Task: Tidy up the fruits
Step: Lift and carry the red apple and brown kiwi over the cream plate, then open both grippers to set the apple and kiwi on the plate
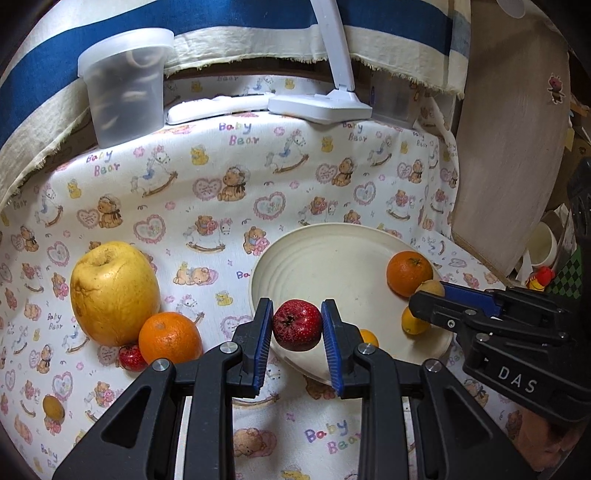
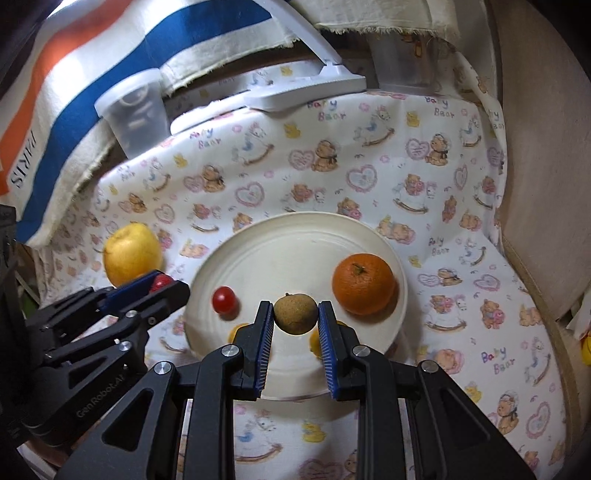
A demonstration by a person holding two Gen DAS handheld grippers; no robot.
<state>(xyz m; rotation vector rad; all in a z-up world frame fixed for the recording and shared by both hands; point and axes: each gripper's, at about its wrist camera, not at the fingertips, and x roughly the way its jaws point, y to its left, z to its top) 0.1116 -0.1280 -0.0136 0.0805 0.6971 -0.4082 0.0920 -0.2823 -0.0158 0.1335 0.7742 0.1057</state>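
A bear-print cloth (image 1: 229,192) is covering the worktop. Behind it, a blue-striped fabric (image 1: 155,18) is hanging, a white lamp base (image 1: 319,107) is sitting, and a frosted tub (image 1: 123,85) is standing.

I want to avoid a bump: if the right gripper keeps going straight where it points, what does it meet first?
Probably the white plate: the right gripper, holding a small brown fruit, points across it. The orange sits just right of that line.

Red speckled fruit (image 1: 297,325) clamped between blue pads, over cream plate (image 1: 332,258) near edge. Brown round fruit (image 2: 295,314) likewise clamped above plate. Orange (image 2: 363,283) resting on plate. Off plate: large yellow apple (image 1: 114,293) touching second orange (image 1: 170,338).
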